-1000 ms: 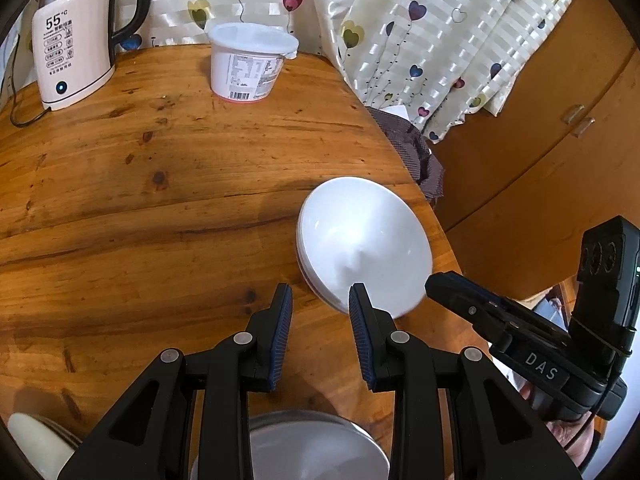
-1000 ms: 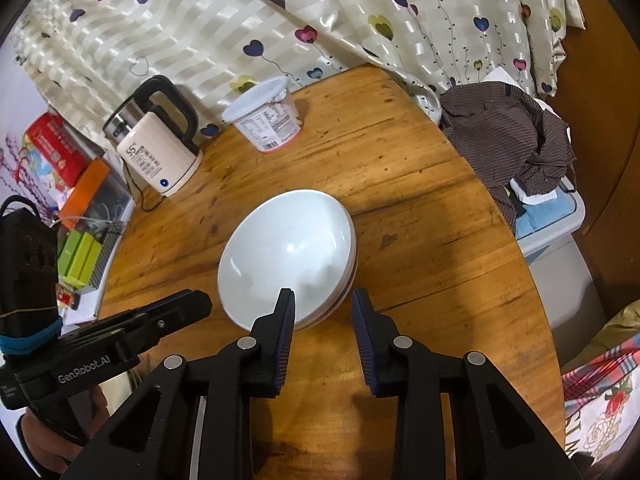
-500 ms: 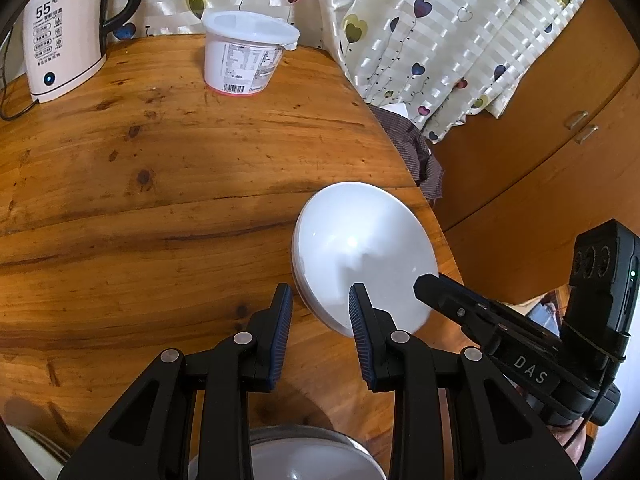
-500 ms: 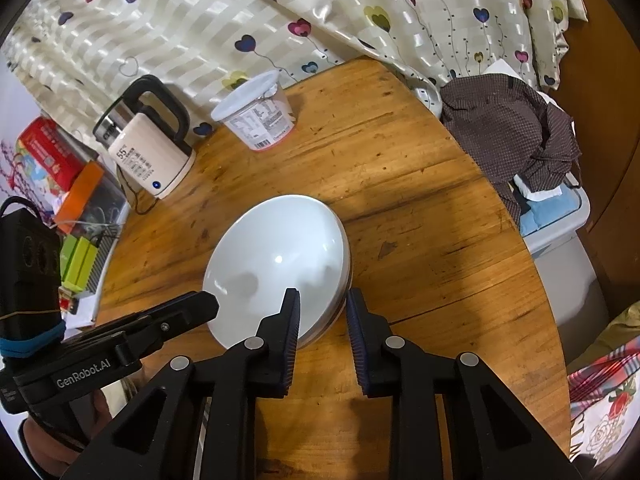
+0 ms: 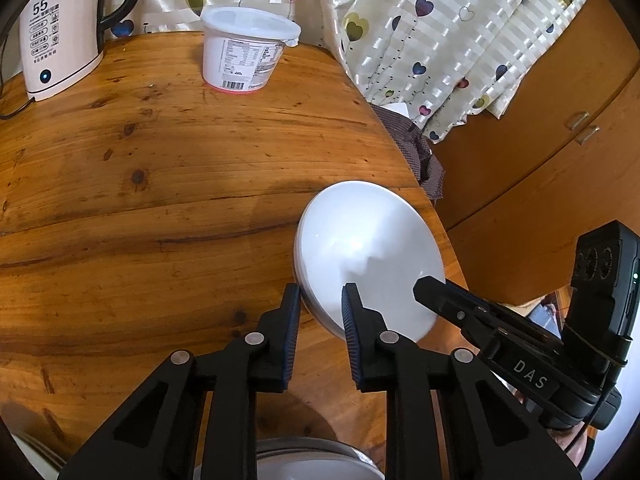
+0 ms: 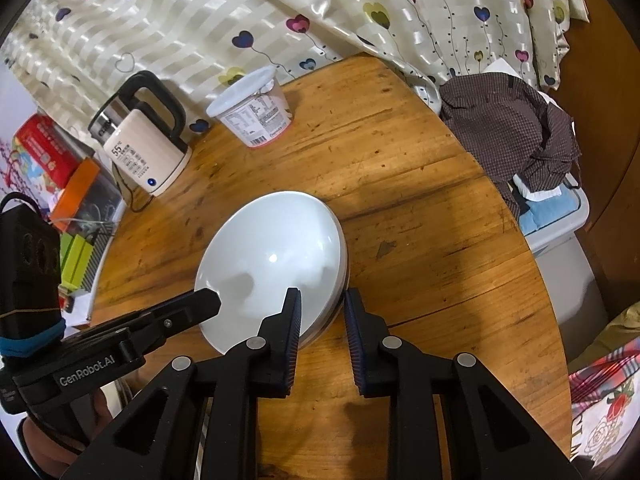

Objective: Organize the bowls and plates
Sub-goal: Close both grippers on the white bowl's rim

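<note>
A: Why a claw on each side of the bowls?

B: Judging by it, to lift the stack level. The left gripper is closing over the rim at eight o'clock; the right gripper is clamped on the rim at four o'clock.

A: And the bowls?

B: Glossy white, nested, on the wooden table, near its right edge.
</note>
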Demonstrator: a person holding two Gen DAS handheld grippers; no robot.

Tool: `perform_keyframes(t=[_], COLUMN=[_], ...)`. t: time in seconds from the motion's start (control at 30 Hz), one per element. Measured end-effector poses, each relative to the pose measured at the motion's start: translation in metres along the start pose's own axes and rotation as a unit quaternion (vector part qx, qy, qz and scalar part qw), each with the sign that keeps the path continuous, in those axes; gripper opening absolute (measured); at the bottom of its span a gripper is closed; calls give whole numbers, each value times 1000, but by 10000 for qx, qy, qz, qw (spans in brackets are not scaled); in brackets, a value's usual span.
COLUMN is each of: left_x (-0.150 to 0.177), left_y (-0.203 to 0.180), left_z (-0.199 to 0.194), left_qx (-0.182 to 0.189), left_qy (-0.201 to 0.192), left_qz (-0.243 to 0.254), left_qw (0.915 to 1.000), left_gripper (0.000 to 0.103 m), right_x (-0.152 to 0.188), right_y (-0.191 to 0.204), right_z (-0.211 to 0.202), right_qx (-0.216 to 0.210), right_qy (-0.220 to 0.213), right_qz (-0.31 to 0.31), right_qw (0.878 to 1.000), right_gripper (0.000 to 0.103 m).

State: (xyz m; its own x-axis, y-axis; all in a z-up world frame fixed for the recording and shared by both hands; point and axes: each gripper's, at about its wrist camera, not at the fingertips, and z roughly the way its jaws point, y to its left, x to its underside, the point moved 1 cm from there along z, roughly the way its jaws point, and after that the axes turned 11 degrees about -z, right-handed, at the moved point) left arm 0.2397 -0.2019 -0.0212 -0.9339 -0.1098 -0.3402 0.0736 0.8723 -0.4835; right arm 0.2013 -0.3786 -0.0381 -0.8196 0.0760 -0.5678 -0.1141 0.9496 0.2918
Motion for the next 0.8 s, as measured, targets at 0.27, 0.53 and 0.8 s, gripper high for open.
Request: perform_keyframes(t=[0.27, 0.53, 0.8], left_x=[-1, -2, 1], left_y=[5, 5, 7], left_z=[3, 1, -10], left_qx=[78, 112, 150], left_qy=[18, 1, -94], left_qz=[-68, -94, -86], left_qw=[9999, 9999, 9998], left_gripper=[20, 20, 20], right_x=[0, 0, -2], right_y=[1, 3, 12], right_z=[-1, -3, -12], right_qx=[7, 6, 5], right_qy=[-18, -38, -115], right_qz=[-26, -47, -130], right_qw=[10000, 10000, 9998], right_gripper=[21, 21, 21])
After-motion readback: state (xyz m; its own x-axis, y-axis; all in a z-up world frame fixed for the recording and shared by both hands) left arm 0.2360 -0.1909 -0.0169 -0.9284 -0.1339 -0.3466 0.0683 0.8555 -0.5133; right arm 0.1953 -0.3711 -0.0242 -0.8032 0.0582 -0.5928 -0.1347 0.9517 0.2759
